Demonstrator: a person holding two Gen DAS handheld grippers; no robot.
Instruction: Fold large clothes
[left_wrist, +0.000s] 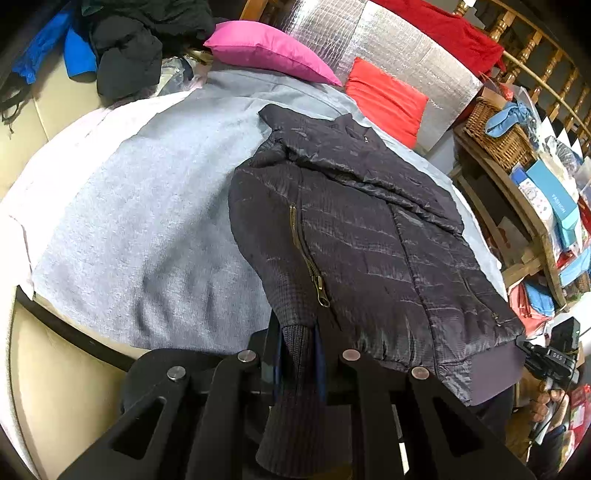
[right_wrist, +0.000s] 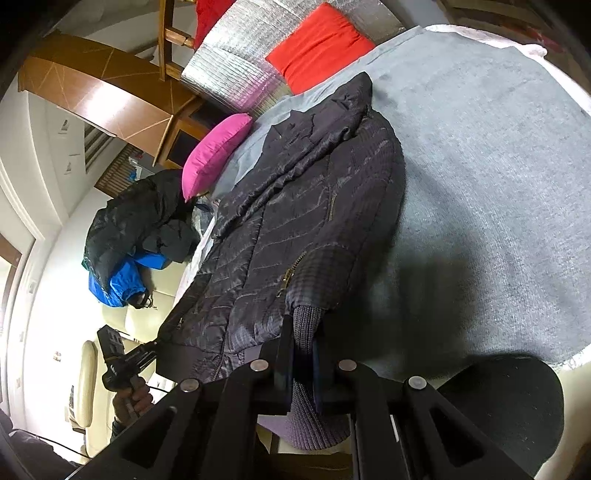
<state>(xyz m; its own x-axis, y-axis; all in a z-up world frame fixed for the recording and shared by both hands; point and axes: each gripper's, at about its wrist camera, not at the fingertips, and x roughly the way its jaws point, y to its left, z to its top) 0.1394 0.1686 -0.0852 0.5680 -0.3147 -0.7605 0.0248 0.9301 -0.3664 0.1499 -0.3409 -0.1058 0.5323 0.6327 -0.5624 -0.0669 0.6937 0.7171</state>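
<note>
A dark quilted jacket (left_wrist: 369, 229) lies flat on a grey blanket (left_wrist: 140, 206), collar toward the pillows and hem toward me. In the left wrist view my left gripper (left_wrist: 298, 334) is shut on a ribbed knit sleeve cuff (left_wrist: 295, 373) below a brass zip (left_wrist: 317, 284). In the right wrist view the same jacket (right_wrist: 295, 206) is seen, and my right gripper (right_wrist: 302, 341) is shut on a ribbed cuff (right_wrist: 308, 325). Beyond the far hem corner, each view shows a hand (left_wrist: 550, 400) (right_wrist: 135, 400) holding the other gripper's black body (left_wrist: 554, 354) (right_wrist: 114, 350).
A pink pillow (left_wrist: 269, 51) and a red pillow (left_wrist: 384, 99) lean on a silver quilted backrest (left_wrist: 388, 44). Dark and blue clothes (left_wrist: 125, 55) are piled at the far left. A wicker basket (left_wrist: 495, 136) and cluttered shelves stand to the right. A round black object (right_wrist: 517, 402) sits near the blanket's edge.
</note>
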